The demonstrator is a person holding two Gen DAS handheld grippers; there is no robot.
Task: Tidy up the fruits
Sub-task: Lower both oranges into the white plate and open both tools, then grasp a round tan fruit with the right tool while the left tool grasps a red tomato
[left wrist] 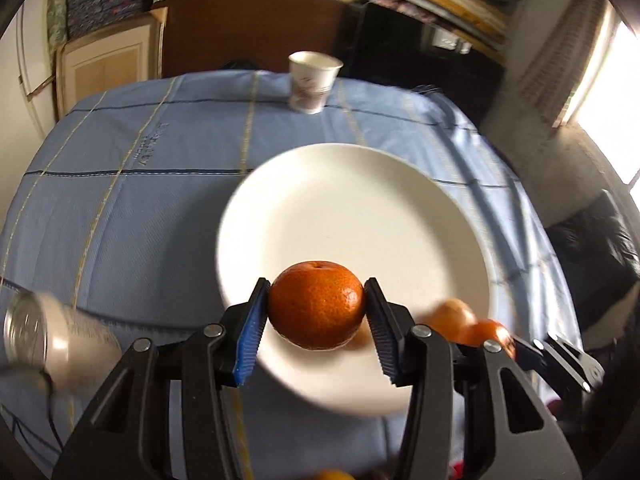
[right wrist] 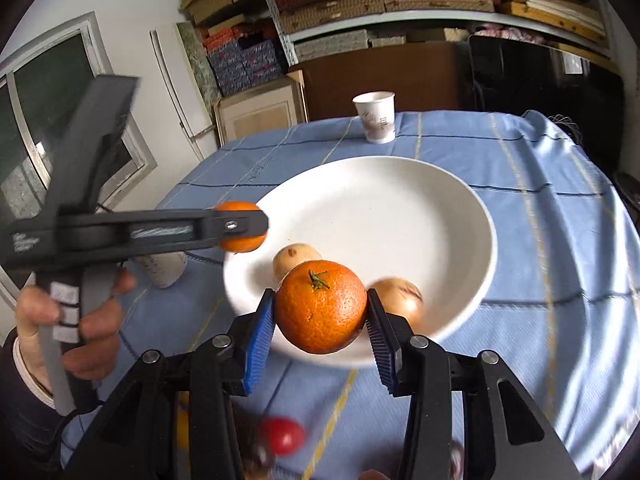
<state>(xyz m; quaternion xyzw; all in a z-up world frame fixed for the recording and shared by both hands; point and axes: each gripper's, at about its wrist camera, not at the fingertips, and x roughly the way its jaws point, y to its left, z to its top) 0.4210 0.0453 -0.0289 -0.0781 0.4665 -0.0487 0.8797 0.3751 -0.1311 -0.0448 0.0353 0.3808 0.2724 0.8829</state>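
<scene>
Here, a surface w/ a blue checked cloth fills both views. On it sits a big white plate, roughly centre. Behind the plate, near the far edge, stands a paper cup, upright. A white can shows blurred at the lower left of the left wrist view, just beside the plate's near-left side; whether it's tilted or only looks so thru the lens, can't tell.

Left tongs grip a tangerine, pads pressed on both sides, above the plate's near part. In the right wrist view the same tongs come in side-on from the left, held by the person's left hand, fruit over the plate's left rim.

Right tongs grip a 2nd tangerine, stem up, pads tight on each side, above the plate's near edge.

In the plate lie two pale brown fruits, one left of the held tangerine and one right of it, apart from each other. Kind unclear.

Small red fruit on the cloth near the bottom, blurred, between the right tongs' arms.
</scene>
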